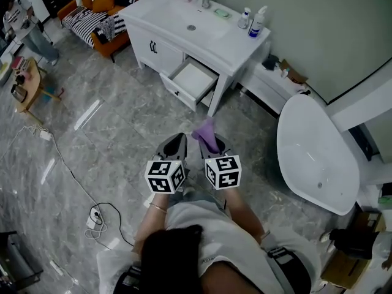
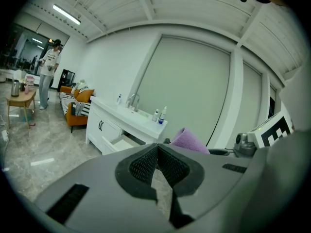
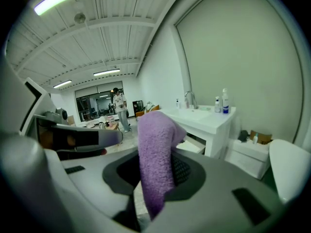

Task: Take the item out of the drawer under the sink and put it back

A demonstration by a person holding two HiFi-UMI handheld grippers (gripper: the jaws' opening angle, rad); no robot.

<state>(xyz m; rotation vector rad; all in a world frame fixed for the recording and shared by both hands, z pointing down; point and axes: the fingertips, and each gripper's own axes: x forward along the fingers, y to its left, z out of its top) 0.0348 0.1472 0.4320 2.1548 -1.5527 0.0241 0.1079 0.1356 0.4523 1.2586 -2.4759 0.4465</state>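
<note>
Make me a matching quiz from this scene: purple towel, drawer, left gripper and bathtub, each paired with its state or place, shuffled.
Column one: 1 purple towel; 2 drawer; 3 left gripper; 4 bathtub.
Column two: A shut, empty; B at the head view's right side; C clamped in the right gripper; D pulled open.
Pairs: 1-C; 2-D; 3-A; 4-B.
</note>
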